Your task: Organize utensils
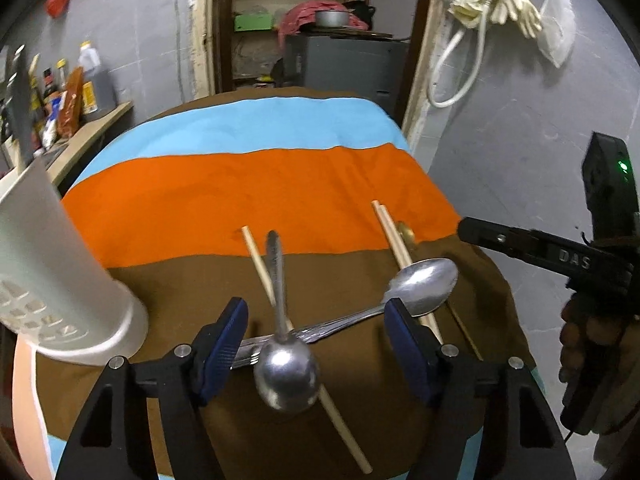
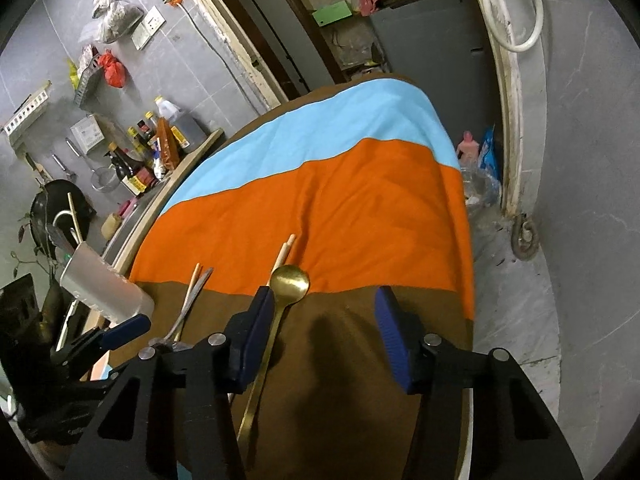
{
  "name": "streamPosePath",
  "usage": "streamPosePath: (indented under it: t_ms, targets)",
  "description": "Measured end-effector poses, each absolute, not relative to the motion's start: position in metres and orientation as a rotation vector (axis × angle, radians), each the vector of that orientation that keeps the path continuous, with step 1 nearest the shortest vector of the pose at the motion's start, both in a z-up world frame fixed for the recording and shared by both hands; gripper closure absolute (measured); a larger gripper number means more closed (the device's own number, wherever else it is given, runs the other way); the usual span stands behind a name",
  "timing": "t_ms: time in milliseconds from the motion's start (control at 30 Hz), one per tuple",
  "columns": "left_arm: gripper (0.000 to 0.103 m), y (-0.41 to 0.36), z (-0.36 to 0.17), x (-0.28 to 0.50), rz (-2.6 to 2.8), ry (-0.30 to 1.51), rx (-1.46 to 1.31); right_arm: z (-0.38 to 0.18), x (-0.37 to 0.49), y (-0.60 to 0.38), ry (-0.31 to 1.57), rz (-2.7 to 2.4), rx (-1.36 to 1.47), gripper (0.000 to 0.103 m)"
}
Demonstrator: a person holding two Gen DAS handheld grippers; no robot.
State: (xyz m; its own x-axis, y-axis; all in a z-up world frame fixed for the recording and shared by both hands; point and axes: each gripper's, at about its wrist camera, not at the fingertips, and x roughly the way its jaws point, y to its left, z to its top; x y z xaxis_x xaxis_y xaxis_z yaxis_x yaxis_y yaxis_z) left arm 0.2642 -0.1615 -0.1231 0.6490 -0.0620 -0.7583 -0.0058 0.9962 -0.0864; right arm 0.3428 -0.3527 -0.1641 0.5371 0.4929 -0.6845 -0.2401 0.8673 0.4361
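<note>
Scene: A striped cloth (image 1: 256,196) of blue, orange and brown is spread over a table, with loose cutlery scattered on the brown band and a white utensil holder (image 1: 60,280) stood at the near left edge.

Left gripper (image 1: 316,340): Seen spread apart with nothing gripped; a steel spoon (image 1: 286,376) lies between the blue pads (image 1: 222,344), untouched by either, its bowl nearest the camera and its handle running away.

Right gripper (image 2: 324,340): Likewise parted and empty; a gold spoon (image 2: 289,284) is seen just beside the left pad, its handle passing along the inside of that pad and its bowl ahead of the fingertips. Contact cannot be told.

Other pieces: A second steel spoon (image 1: 424,286) is laid across ahead and to the right of the left gripper, its handle crossing under the first. Wooden chopsticks (image 1: 394,240) lie beyond it, and one more chopstick (image 1: 340,420) runs diagonally beneath the near spoon.

Handling: The spoons are judged light, rigid and slick; polished metal on cloth is likely to slide or pivot when pinched.

Hold point: The flat handle near its middle is judged best, pads closed across its width, not over the rounded bowl.

Risk: The crossed pieces may be dragged along if the near spoon is lifted carelessly.

Destination: The holder is presumed the goal, left of the left gripper.
</note>
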Motion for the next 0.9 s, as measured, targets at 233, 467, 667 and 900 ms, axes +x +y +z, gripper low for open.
streamPosePath:
  t_ms: [233, 467, 667, 900]
  targets:
    - [0.035, -0.146, -0.129, 0.246, 0.006, 0.903, -0.158, -0.164, 0.324, -0.347, 0.907, 0.481, 0.348, 0.056]
    - [0.047, -0.134, -0.139, 0.241, 0.006, 0.945, -0.244, -0.176, 0.314, -0.334, 0.948, 0.503, 0.360, 0.065]
    - [0.058, -0.132, -0.147, 0.245, 0.003, 0.951, -0.294, -0.181, 0.310, -0.324, 0.960, 0.509, 0.371, 0.071]
    - [0.072, -0.132, -0.149, 0.244, -0.014, 0.957, -0.321, -0.183, 0.313, -0.319, 0.956, 0.504, 0.414, 0.090]
